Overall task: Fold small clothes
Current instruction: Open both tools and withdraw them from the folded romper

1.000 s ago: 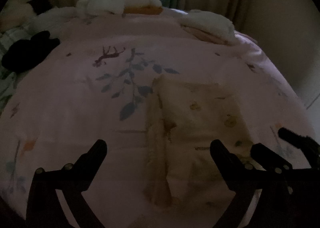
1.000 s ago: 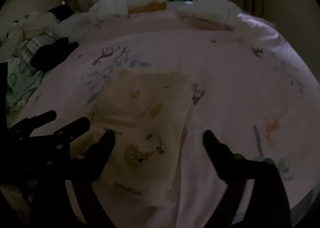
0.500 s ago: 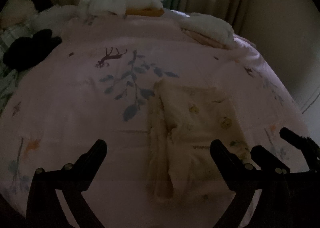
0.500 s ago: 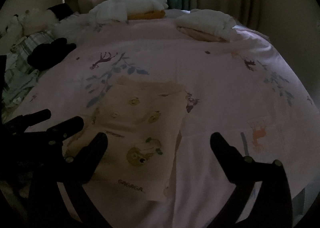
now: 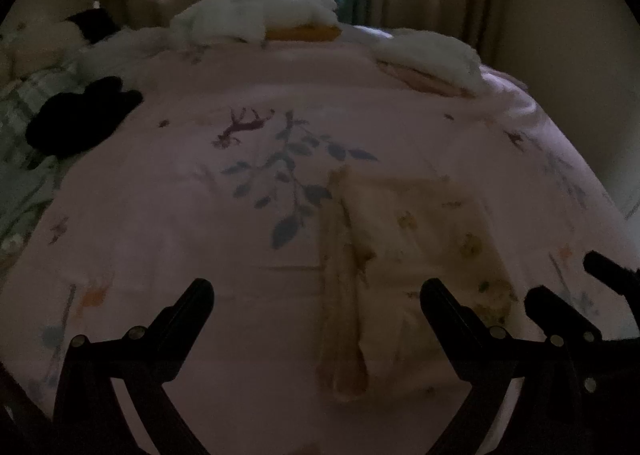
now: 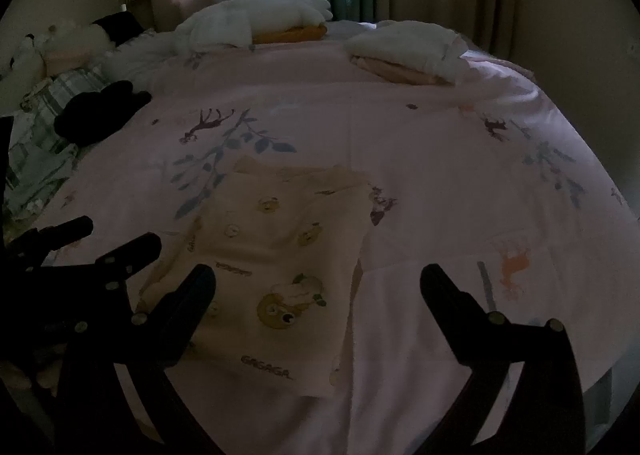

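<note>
Dim bedroom light fell on a pink bedspread (image 6: 440, 159) printed with leaves and animals. On it lay a folded cream garment (image 6: 280, 255) with bear pictures, its long side running away from the cameras, the word "GAGAGA" readable at its near edge. Left gripper (image 5: 316, 291) and right gripper (image 6: 318, 275) hovered spread wide, holding nothing.
</note>
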{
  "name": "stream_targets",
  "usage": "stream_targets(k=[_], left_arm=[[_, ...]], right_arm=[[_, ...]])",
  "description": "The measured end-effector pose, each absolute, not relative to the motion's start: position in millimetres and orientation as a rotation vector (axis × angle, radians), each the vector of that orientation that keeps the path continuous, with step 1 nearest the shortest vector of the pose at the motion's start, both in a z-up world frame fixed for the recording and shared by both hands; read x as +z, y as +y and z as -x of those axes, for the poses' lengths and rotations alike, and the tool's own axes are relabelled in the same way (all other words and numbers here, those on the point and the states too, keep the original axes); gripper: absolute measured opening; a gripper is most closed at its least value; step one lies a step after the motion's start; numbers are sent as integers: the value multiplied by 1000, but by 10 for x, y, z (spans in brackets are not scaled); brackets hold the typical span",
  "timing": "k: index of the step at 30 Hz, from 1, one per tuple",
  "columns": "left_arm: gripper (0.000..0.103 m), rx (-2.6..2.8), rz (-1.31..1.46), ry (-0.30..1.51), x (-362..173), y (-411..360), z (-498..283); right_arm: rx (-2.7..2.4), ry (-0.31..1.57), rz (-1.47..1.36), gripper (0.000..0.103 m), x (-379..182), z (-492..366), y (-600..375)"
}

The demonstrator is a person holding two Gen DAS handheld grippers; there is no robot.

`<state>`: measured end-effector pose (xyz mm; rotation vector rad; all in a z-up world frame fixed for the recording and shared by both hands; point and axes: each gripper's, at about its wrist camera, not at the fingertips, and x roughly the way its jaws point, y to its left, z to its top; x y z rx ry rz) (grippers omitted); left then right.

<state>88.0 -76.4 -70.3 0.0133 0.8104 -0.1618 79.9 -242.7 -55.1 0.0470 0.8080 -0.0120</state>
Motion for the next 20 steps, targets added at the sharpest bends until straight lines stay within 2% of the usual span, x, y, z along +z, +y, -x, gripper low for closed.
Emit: stream_targets(k=[20], left_arm=[[102,-160,-42,737,-632,-800,-802]], right_arm=[[-20,796,-44,103,-511,-779,-2412]])
